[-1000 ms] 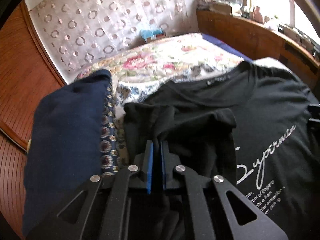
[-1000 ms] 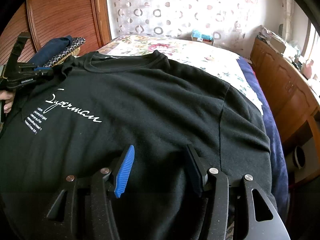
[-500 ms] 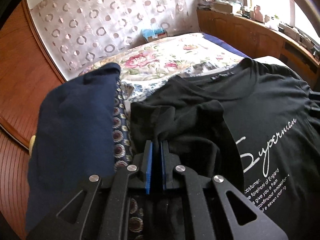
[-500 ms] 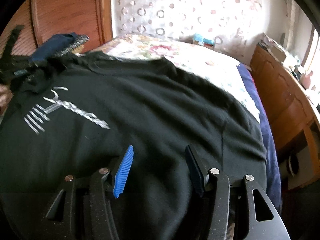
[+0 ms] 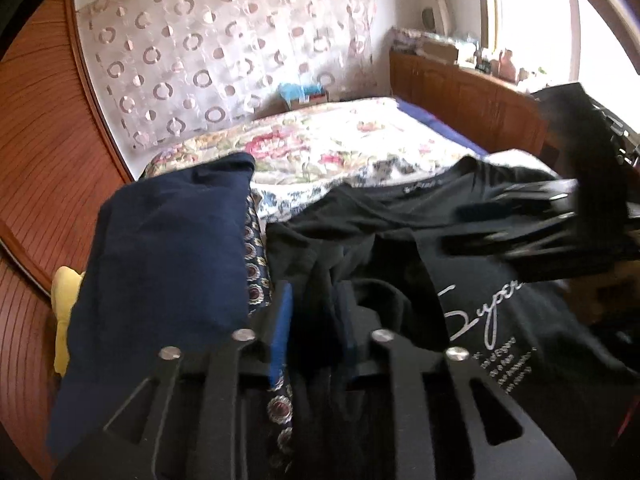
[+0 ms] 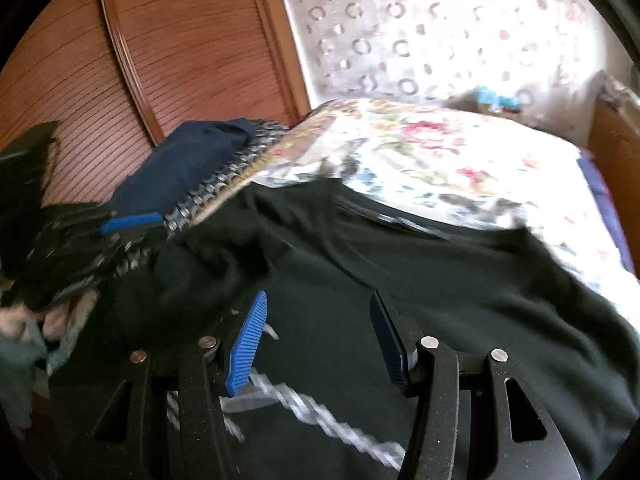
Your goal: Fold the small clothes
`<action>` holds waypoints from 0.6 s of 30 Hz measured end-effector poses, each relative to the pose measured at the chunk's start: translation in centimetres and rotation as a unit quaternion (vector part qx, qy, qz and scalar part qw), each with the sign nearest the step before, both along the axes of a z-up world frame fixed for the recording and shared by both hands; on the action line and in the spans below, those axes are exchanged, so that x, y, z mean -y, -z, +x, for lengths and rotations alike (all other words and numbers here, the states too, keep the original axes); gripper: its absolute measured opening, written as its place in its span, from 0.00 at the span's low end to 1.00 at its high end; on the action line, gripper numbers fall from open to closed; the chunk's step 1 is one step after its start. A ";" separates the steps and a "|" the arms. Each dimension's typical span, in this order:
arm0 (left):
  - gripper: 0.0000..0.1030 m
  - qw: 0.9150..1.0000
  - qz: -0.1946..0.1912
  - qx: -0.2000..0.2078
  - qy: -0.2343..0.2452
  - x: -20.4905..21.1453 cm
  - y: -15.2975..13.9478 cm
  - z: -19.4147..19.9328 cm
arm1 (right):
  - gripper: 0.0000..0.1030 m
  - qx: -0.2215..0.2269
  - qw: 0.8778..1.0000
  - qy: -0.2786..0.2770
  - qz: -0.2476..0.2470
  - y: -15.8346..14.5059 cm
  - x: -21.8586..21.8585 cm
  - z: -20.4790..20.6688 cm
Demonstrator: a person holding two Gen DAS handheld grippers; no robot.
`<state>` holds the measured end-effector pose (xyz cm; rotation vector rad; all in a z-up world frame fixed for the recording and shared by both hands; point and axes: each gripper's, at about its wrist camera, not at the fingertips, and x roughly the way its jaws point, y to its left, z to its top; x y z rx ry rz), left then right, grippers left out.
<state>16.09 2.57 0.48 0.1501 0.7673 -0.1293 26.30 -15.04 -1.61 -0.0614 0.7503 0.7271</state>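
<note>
A black T-shirt [image 5: 472, 240] with white script print lies spread on the bed; it also shows in the right wrist view [image 6: 420, 264]. My left gripper [image 5: 314, 308] has its jaws parted a little around the shirt's bunched left sleeve; dark cloth sits between the pads. It shows blurred at the left of the right wrist view [image 6: 120, 228]. My right gripper [image 6: 320, 336] is open and empty, hovering over the shirt's chest near the print. It appears as a blurred dark shape in the left wrist view [image 5: 520, 216].
A folded navy garment [image 5: 168, 248] on a patterned cloth [image 5: 256, 276] lies left of the shirt. The floral bedspread [image 5: 332, 148] stretches behind. A wooden wardrobe [image 6: 180, 52] stands at the left, a wooden cabinet [image 5: 460, 92] at the right. Something yellow [image 5: 66, 312] sits beside the navy pile.
My left gripper's jaws have opened slightly from shut on the sleeve. My right gripper has swung left across the shirt toward the left gripper, still open.
</note>
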 end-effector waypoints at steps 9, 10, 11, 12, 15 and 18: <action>0.44 1.000 -0.012 0.018 -0.009 -1.4 -0.9 -1.1 | 0.18 -0.036 0.999 -0.026 -0.025 2.0 -5.0 4.3; 0.44 1.000 -0.013 0.017 -0.008 -1.4 -0.8 -1.1 | 0.05 -0.036 0.998 -0.033 -0.028 2.0 -5.2 4.3; 0.44 1.000 -0.012 0.017 -0.009 -1.4 -0.7 -1.0 | 0.04 -0.029 0.998 -0.034 -0.034 1.9 -5.4 4.3; 0.44 1.000 -0.010 0.017 -0.009 -1.4 -0.7 -1.0 | 0.04 -0.021 0.999 -0.035 -0.035 1.6 -5.1 4.1; 0.44 1.000 -0.007 0.014 -0.006 -1.1 -0.5 -0.8 | 0.04 -0.004 1.000 -0.022 -0.011 0.0 -3.2 3.4; 0.44 1.000 -0.001 0.008 0.000 -0.3 -0.1 -0.5 | 0.04 0.010 1.000 -0.004 0.006 -1.3 -0.8 2.1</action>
